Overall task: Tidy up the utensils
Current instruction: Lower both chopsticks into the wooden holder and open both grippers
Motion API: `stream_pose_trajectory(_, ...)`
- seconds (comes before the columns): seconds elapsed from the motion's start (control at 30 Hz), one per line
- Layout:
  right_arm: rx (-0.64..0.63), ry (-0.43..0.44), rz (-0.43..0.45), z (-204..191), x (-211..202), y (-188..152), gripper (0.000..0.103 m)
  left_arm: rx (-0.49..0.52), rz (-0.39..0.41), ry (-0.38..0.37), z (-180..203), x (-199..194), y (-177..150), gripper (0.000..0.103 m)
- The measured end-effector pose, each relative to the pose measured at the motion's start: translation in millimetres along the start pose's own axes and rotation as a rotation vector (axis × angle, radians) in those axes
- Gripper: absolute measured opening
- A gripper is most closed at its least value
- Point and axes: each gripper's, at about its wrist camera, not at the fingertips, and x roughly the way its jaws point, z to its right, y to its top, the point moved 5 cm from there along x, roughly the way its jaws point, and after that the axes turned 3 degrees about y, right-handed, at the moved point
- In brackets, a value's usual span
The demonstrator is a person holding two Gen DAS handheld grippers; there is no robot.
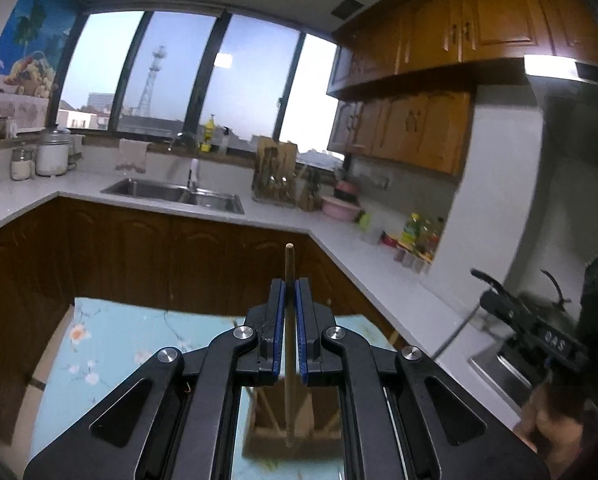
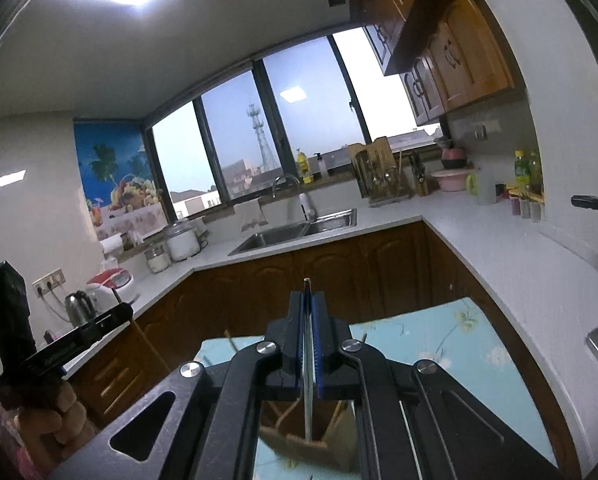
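My left gripper [image 1: 290,286] is shut on a wooden utensil handle [image 1: 289,264] that stands upright between the blue pads and reaches down into a wooden utensil holder [image 1: 295,438] below. My right gripper [image 2: 307,298] is shut on a thin metal utensil handle [image 2: 307,286], also upright, over the wooden holder [image 2: 299,446] with several sticks in it. The holder stands on a light blue floral cloth [image 1: 111,344]. The right gripper shows at the right of the left wrist view [image 1: 539,328]; the left gripper shows at the left of the right wrist view [image 2: 79,336].
An L-shaped white counter [image 1: 379,272] runs around the room with a steel sink [image 1: 175,192], a knife and utensil rack [image 1: 275,176], a pink bowl [image 1: 339,206], bottles [image 1: 415,232], jars and a rice cooker [image 2: 111,284]. Brown cabinets stand below.
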Motion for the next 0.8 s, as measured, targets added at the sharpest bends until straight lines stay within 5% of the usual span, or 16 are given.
stream_pose_trajectory(0.3,0.039,-0.033,-0.037,25,43,-32,0.004,-0.055,-0.001,0.057,-16,48,-41,0.004)
stream_pose_trajectory(0.8,0.095,-0.025,-0.148,36,68,-92,0.004,-0.053,-0.107,0.083,-34,69,-97,0.005)
